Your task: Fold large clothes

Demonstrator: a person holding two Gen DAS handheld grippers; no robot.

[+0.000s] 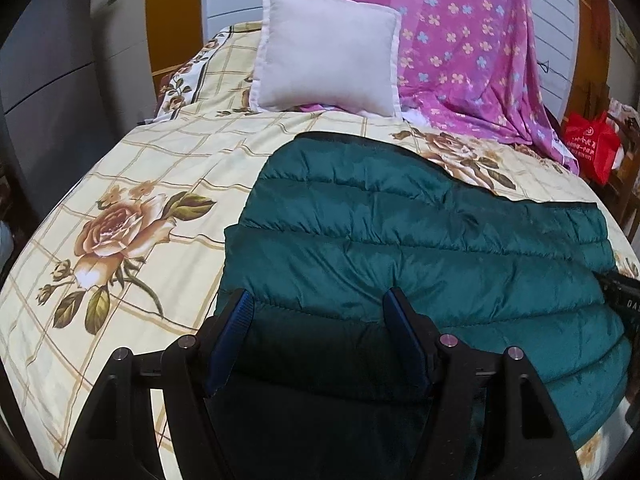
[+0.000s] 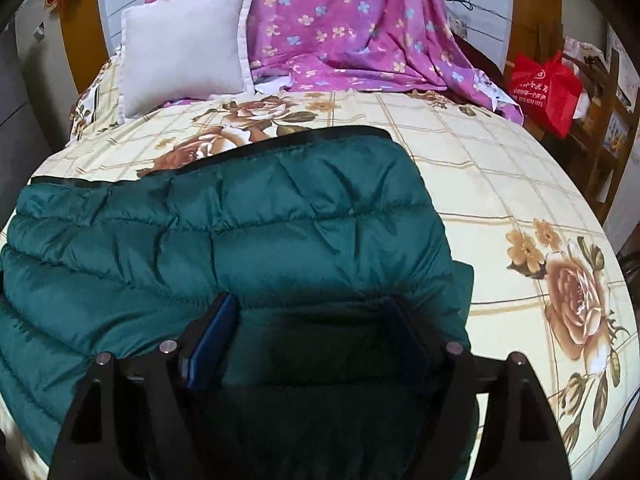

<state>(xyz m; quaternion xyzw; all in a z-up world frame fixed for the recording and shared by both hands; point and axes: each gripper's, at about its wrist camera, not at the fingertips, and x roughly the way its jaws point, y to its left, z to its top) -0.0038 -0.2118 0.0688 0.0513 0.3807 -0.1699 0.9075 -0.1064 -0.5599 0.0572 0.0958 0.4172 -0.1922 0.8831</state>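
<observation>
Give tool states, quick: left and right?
Left tool: open, over the jacket, gripping nothing.
Right tool: open, jacket between its fingers, not clamped.

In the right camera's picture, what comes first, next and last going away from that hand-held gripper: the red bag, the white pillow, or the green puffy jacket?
1. Green jacket: nearest, lying between the right hand-held gripper's open fingers.
2. White pillow: far end of the bed, to the left.
3. Red bag: off the bed to the right, about as far away as the pillow; too close to call.

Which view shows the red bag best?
The right wrist view: the red bag sits larger, with its handle and printed front visible beside the bed. The left wrist view shows it smaller, squeezed against the right edge.
</observation>
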